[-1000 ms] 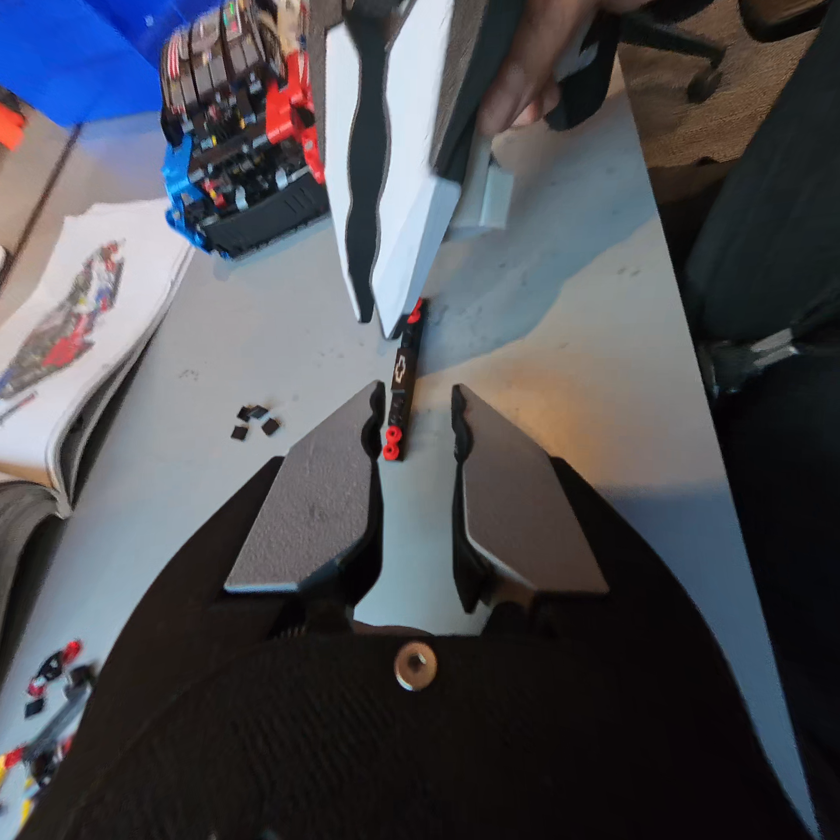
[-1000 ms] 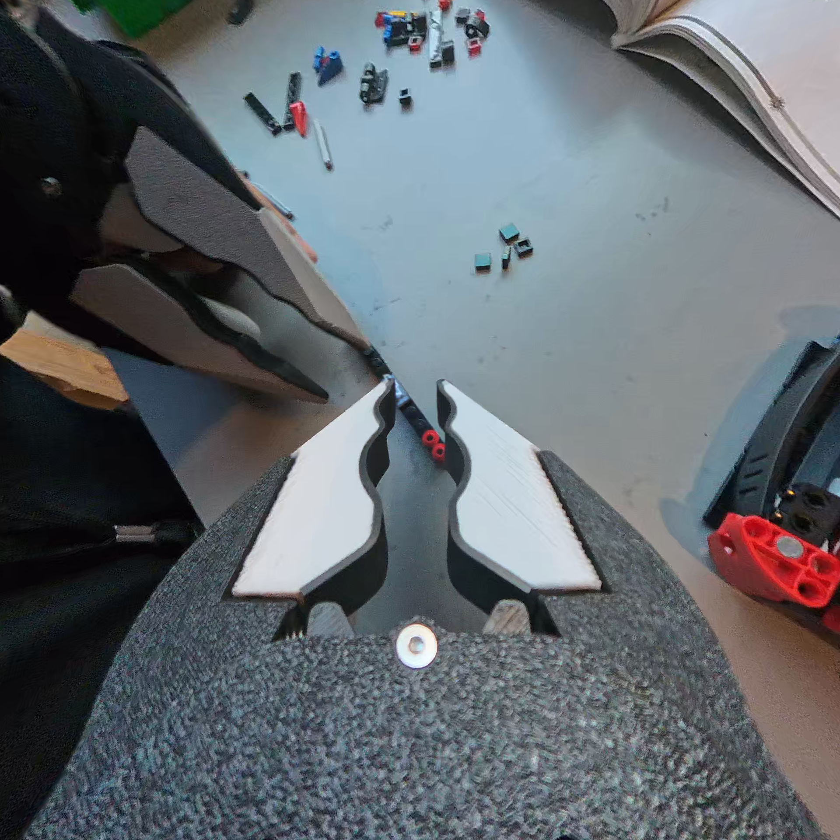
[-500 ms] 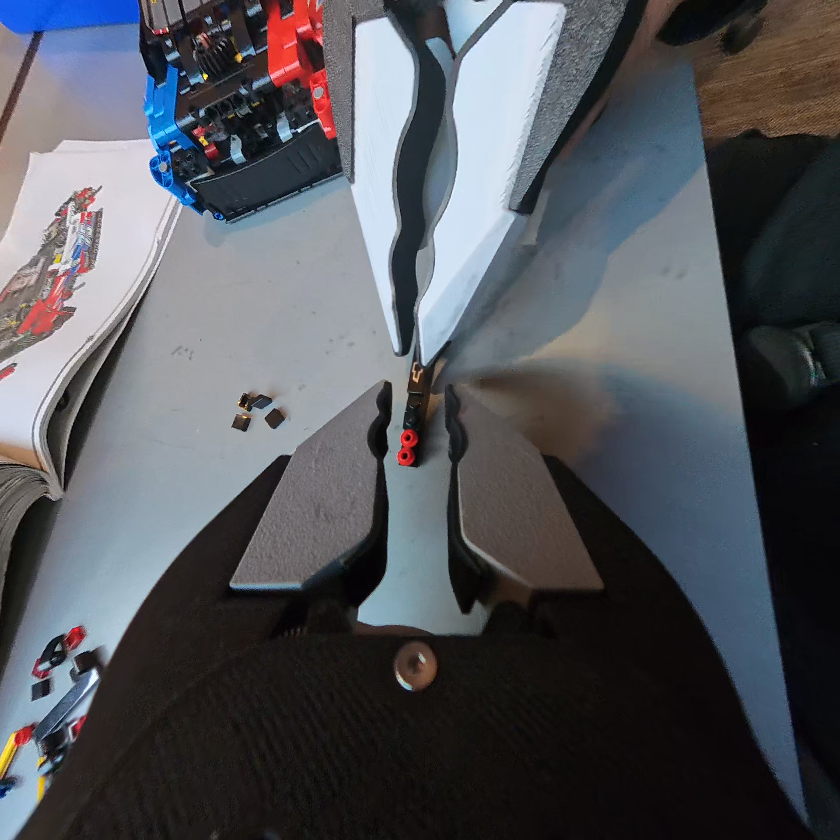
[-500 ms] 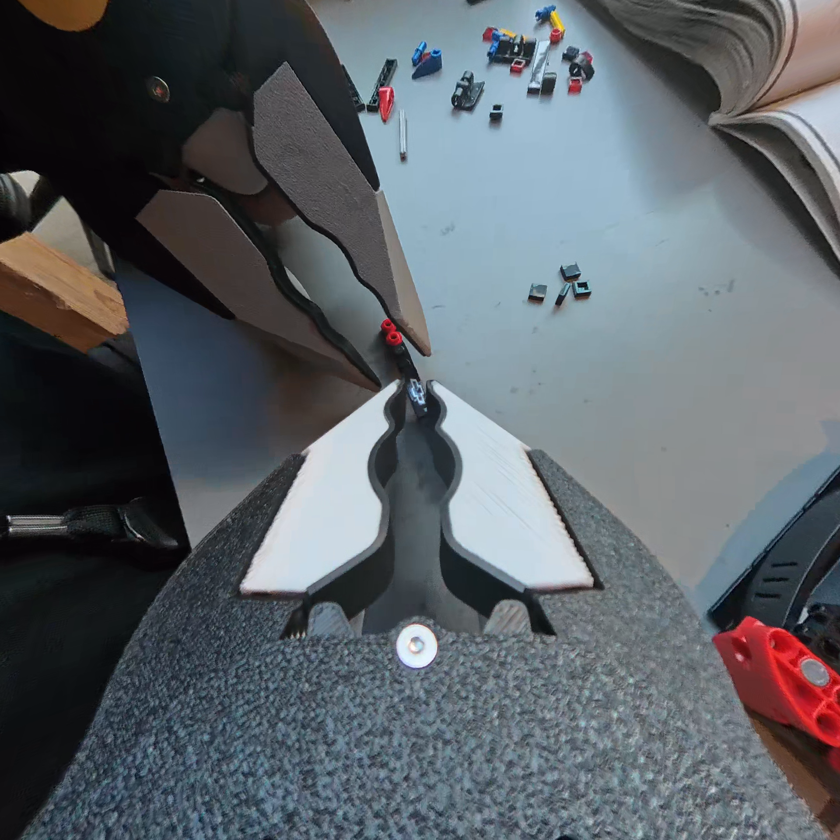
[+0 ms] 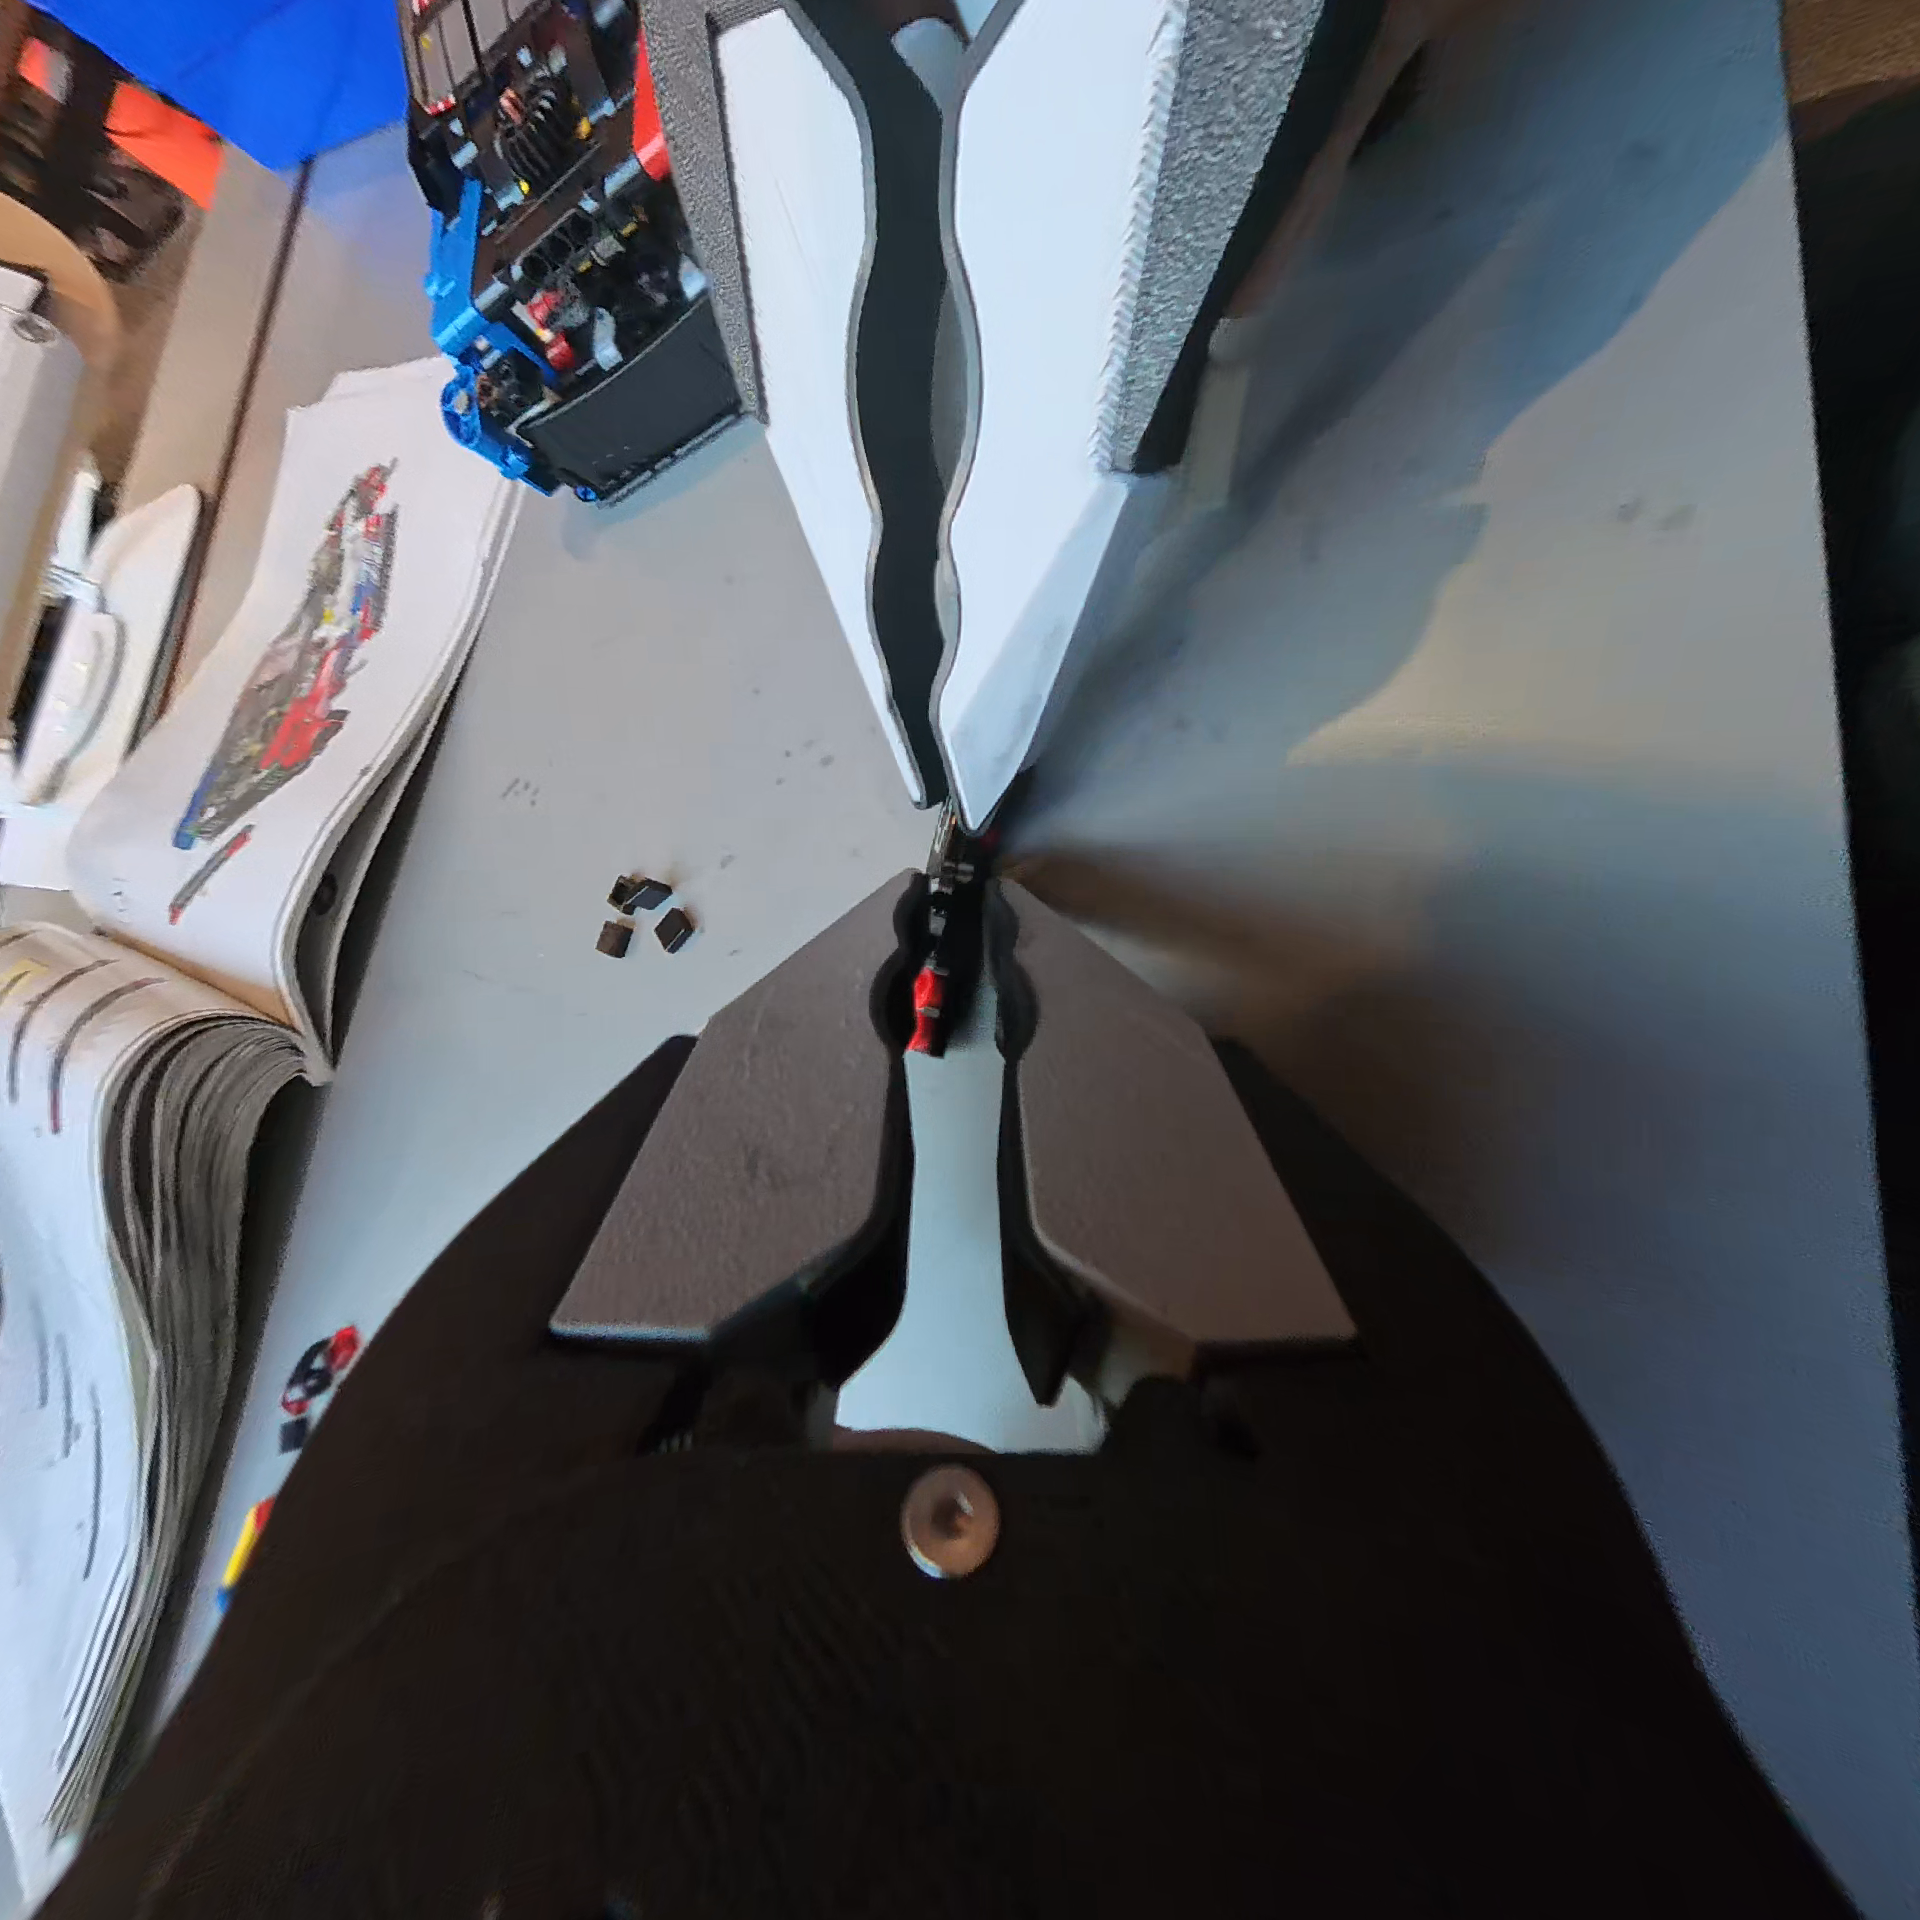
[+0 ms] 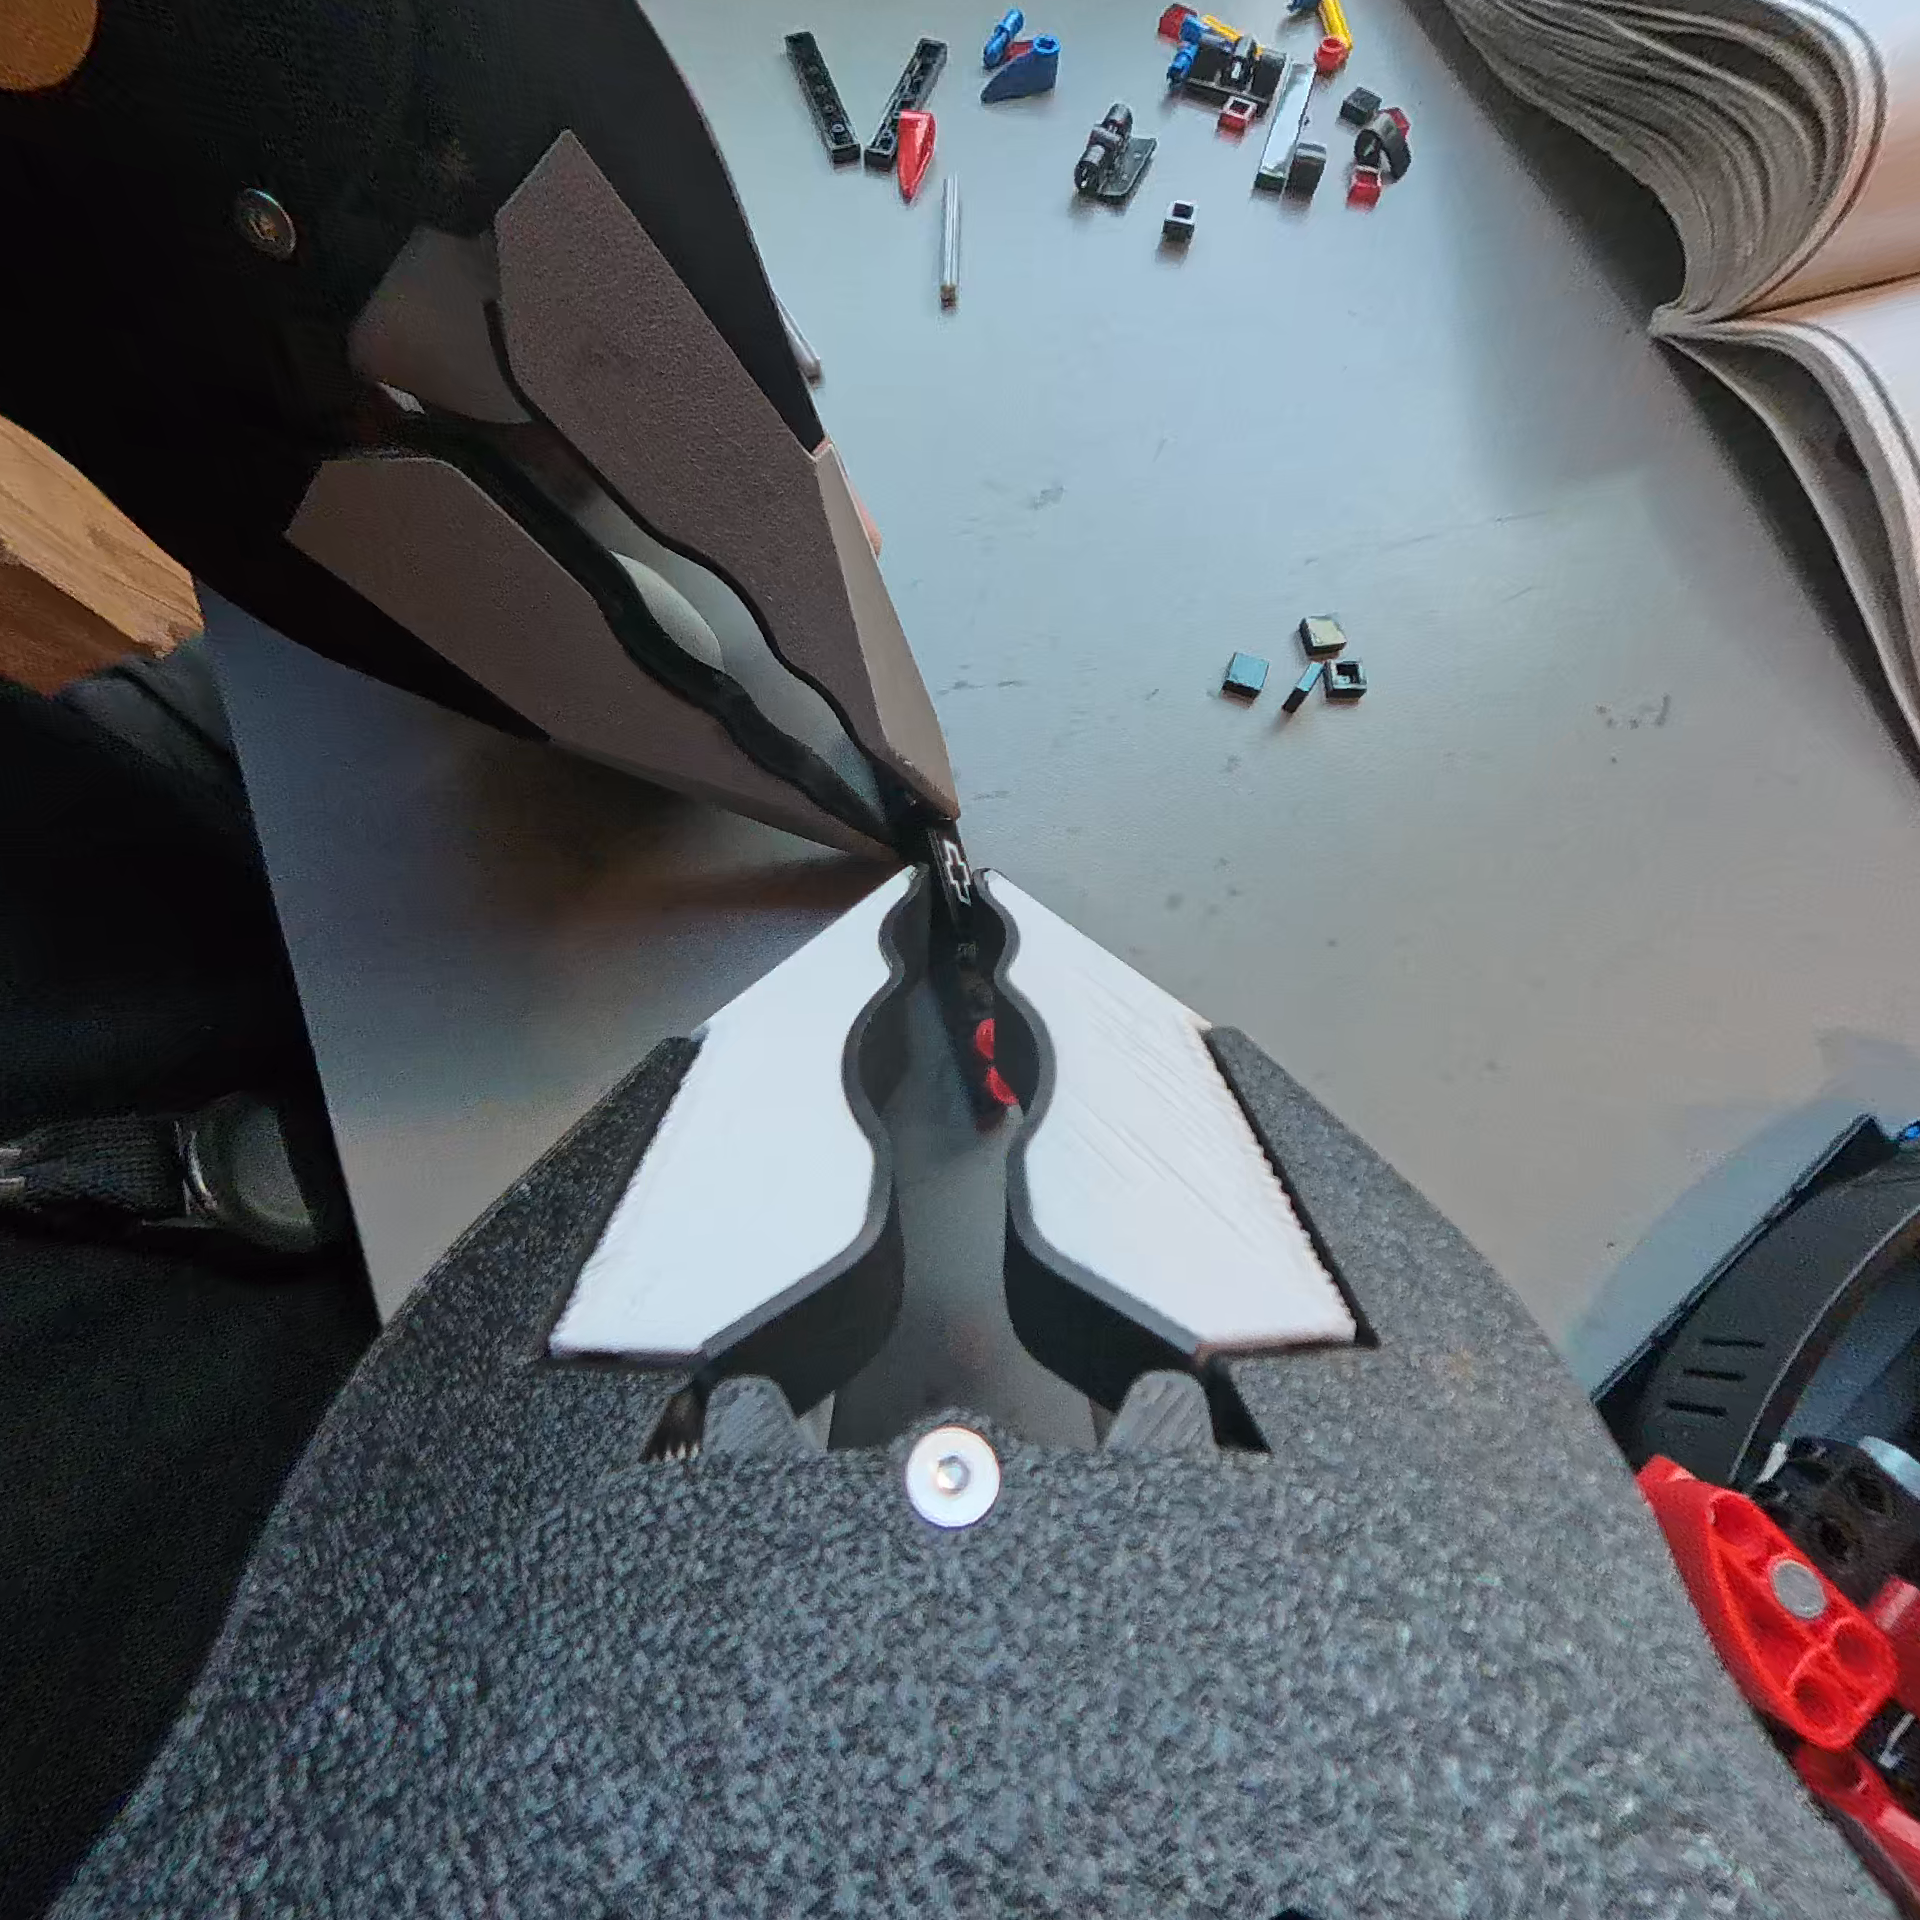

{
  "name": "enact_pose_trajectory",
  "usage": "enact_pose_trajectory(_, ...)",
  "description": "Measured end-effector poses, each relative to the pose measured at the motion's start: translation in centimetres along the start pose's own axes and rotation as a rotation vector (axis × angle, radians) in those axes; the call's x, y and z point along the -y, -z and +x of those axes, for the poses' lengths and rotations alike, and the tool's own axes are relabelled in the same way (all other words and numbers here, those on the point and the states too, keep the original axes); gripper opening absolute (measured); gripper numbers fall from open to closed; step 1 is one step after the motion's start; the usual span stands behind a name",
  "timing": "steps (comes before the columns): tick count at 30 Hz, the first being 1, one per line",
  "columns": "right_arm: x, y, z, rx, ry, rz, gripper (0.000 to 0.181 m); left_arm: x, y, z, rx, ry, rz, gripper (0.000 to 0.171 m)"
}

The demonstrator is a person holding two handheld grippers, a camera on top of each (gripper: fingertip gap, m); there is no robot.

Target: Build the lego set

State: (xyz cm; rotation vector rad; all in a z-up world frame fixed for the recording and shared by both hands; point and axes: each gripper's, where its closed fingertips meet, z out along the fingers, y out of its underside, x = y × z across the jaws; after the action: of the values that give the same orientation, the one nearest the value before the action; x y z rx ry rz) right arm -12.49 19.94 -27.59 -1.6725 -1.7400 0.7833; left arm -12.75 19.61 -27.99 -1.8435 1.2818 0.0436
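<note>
A thin black beam (image 6: 961, 940) with red pins at both ends is held between the two grippers above the grey table (image 6: 1351, 935). In the right wrist view, the right gripper (image 6: 951, 883) is seen pinched on the beam at its white fingertips (image 6: 1023, 909), with one red-pinned end (image 6: 989, 1060) lying back in the hollow between the jaws. The left gripper (image 6: 920, 821), dark-fingered, meets it tip to tip and is closed on the beam's other stretch. In the left wrist view, the left gripper (image 5: 951, 899) is pressed on the beam (image 5: 940, 914), the other red end (image 5: 928, 1013) showing behind its tips; the right gripper (image 5: 945, 810) comes down from above (some motion blur is noted here).

Four small dark tiles (image 6: 1299, 665) lie on the table beyond the grippers. A scatter of loose pieces (image 6: 1143, 104) in black, red, blue and yellow is noted farther off. An open instruction book (image 5: 301, 665) lies at the table's edge. The partly built model (image 5: 561, 270), black with blue and red parts, stands near the book, well apart from the beam.
</note>
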Motion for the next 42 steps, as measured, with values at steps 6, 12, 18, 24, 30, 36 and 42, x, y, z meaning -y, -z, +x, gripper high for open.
enact_pose_trajectory(6, 0.1, 0.0, 0.0, -0.081, 0.111, 0.003, 0.005, 0.0, 0.0, -0.1, 0.051, 0.000, -0.005, 0.007)
enact_pose_trajectory(12, 0.1, 0.0, -0.3, -0.143, 0.201, -0.003, 0.005, -0.4, 0.3, -0.2, 0.084, 0.032, -0.032, 0.007)
enact_pose_trajectory(18, 0.2, 0.1, -0.4, -0.207, 0.287, 0.001, 0.004, -0.5, 0.7, 0.2, 0.067, 0.080, -0.040, 0.008)
enact_pose_trajectory(24, 0.5, 1.0, -0.6, -0.206, 0.260, 0.057, 0.006, -1.0, 2.3, -0.6, 0.096, 0.170, -0.042, 0.024)
enact_pose_trajectory(30, -0.2, 2.9, 0.3, -0.203, 0.154, 0.089, 0.012, -2.2, 3.3, -0.5, 0.108, 0.247, -0.081, 0.029)
enact_pose_trajectory(36, -1.9, 4.0, 1.2, -0.145, 0.064, 0.067, 0.023, -3.3, 3.5, -0.7, 0.079, 0.319, -0.115, 0.033)
enact_pose_trajectory(42, -1.9, 3.9, 1.3, -0.099, 0.106, 0.056, 0.023, -3.1, 2.9, -1.0, 0.044, 0.306, -0.134, 0.036)
